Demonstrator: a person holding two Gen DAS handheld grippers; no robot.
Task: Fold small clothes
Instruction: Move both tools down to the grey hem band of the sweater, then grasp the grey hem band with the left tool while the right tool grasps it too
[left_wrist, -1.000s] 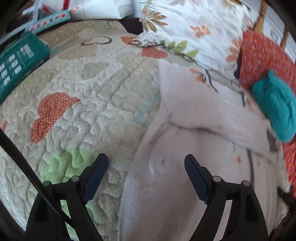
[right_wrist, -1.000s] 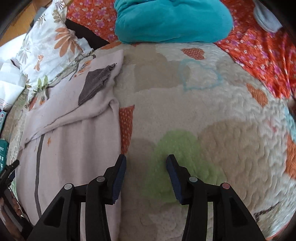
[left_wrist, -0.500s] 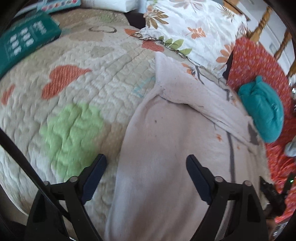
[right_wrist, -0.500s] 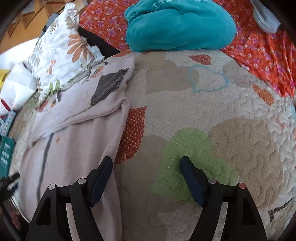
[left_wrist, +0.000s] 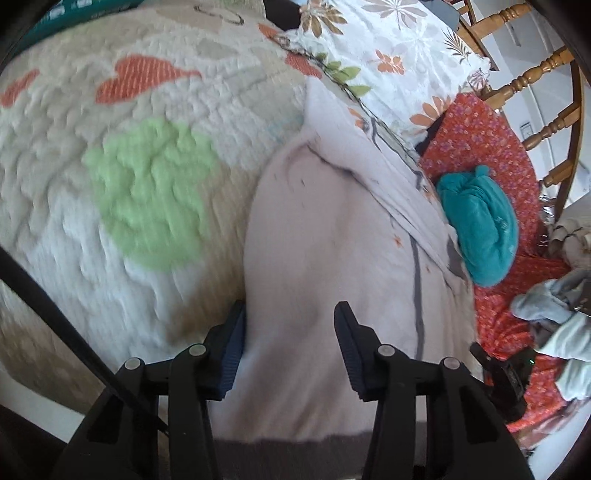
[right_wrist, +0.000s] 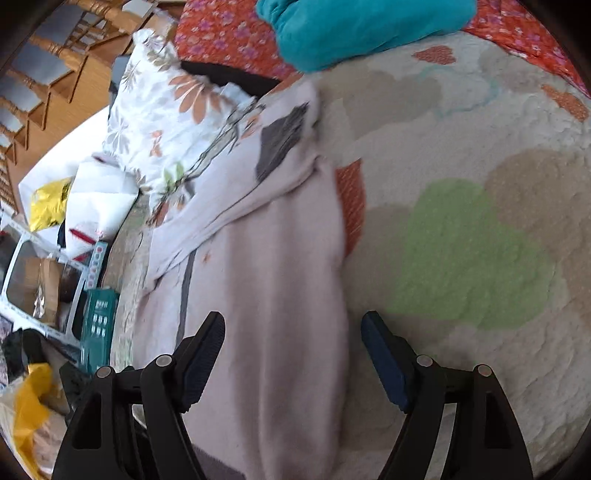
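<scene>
A pale pink garment (left_wrist: 332, 236) with grey stripes and a dark hem lies spread on the quilted bed cover (left_wrist: 110, 184); it also shows in the right wrist view (right_wrist: 273, 280). My left gripper (left_wrist: 290, 332) is open over the garment's near left edge, with cloth between the jaws. My right gripper (right_wrist: 293, 336) is open wide over the garment's near right edge. A sleeve (right_wrist: 236, 206) lies folded across the top, with a grey cuff (right_wrist: 280, 140).
A floral pillow (left_wrist: 388, 62) lies behind the garment. A teal bundle (left_wrist: 480, 229) sits on an orange floral cloth (left_wrist: 491, 147). Grey clothes (left_wrist: 554, 314) lie at the right. A wooden headboard (left_wrist: 535, 74), boxes and bags (right_wrist: 74, 221) stand at the bed's side.
Both grippers have drawn back to the garment's near hem. The left jaws have narrowed and the right jaws have opened wider. The right gripper has shifted left over the garment's edge.
</scene>
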